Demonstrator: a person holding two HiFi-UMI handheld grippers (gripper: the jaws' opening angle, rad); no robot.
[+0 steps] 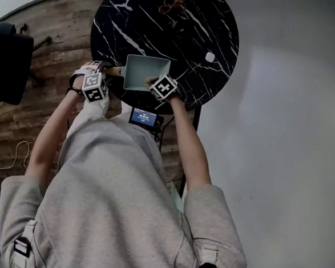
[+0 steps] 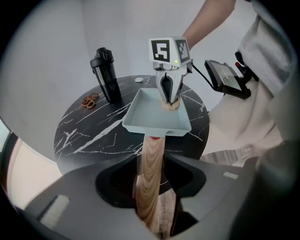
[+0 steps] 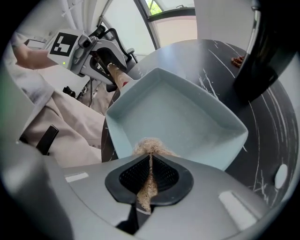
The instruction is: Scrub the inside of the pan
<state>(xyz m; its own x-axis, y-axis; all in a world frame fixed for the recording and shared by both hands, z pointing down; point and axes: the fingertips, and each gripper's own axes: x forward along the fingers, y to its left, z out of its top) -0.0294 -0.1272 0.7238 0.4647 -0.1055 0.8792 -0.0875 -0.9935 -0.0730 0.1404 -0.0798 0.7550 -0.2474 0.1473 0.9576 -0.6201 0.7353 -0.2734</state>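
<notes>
While my right fingers (image 3: 169, 179) pinch the scrubber (image 3: 149, 146) inside the pan (image 3: 187, 117), my left fingers (image 2: 70, 197) stand wide round its handle (image 2: 152, 159); I should clamp before scrubbing.

Both arms reach forward, left claw (image 2: 151, 172) spread wide, right claw (image 3: 150, 164) clamped on scrubber (image 3: 149, 146)

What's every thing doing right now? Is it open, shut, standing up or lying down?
Pan, flat on the table.
Left claw, open round the handle.
Right claw, shut on the scrubber.
Scrubber, at the pan's edge.
Bottle, upright, capped.
</notes>
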